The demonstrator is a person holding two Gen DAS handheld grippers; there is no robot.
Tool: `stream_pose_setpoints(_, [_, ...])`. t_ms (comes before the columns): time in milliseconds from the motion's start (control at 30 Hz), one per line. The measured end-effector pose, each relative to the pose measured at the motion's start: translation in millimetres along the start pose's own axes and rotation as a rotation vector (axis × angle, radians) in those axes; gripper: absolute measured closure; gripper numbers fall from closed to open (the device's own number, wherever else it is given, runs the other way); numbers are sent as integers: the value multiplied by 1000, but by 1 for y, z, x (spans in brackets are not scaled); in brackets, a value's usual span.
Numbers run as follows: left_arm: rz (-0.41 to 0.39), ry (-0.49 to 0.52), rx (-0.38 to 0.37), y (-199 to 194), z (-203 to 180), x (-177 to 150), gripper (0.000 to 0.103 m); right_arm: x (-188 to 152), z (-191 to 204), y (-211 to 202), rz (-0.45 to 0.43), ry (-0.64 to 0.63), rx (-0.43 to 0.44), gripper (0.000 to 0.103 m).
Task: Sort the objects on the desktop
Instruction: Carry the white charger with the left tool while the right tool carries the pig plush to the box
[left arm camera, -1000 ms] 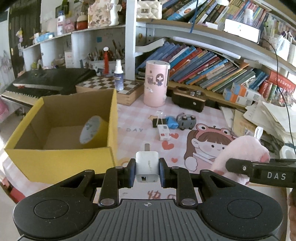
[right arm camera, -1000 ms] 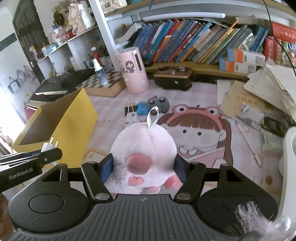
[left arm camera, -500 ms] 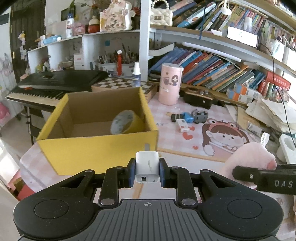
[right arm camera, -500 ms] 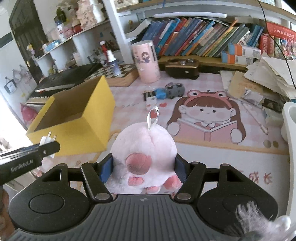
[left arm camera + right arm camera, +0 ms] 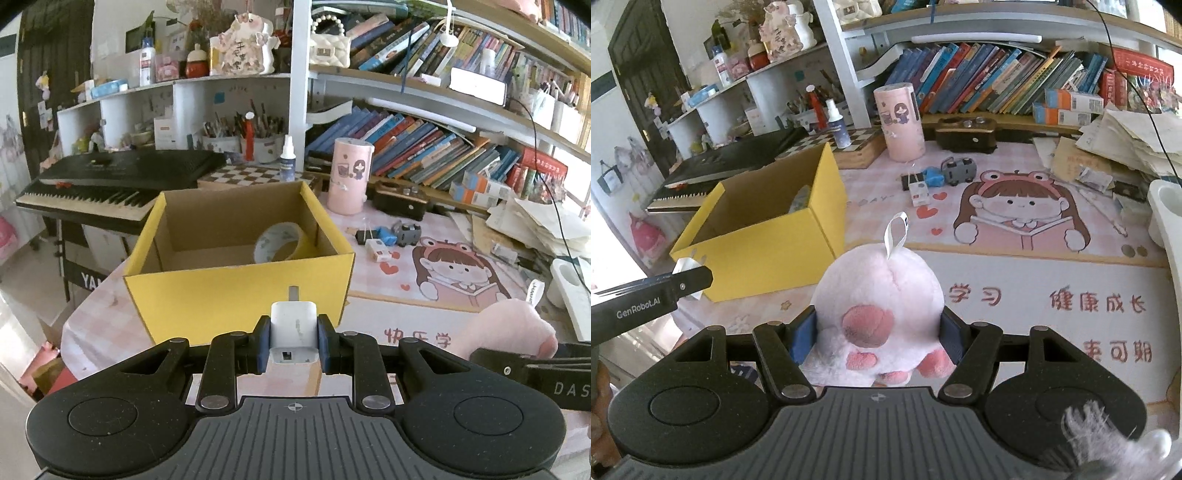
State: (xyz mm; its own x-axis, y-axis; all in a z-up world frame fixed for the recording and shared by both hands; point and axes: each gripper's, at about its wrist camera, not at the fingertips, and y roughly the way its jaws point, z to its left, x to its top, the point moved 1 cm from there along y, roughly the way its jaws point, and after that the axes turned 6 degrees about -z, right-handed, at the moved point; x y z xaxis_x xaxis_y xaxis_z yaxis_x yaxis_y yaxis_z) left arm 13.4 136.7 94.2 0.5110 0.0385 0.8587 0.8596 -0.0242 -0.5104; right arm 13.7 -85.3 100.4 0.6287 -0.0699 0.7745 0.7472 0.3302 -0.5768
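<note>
Covering desk [image 5: 871, 184]: pink cartoon mat [image 5: 1027, 221]

Desk [image 5: 886, 177] has a pink checked cover, with a cartoon-girl mat [image 5: 1019, 214] on top. Lying directly on it: yellow box [image 5: 236, 291] at left, chessboard [image 5: 255, 174] and pink canister [image 5: 349, 177] behind it, dark case [image 5: 964, 134], toy car [image 5: 956, 171], small white box [image 5: 919, 192], paper pile [image 5: 1126, 147] at right.
</note>
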Motion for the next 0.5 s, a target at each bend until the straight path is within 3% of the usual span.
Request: stream_pose_setpoints(500, [-12,-53,33,-21,33,-13,79,-13,50,5,54,-64,77,38])
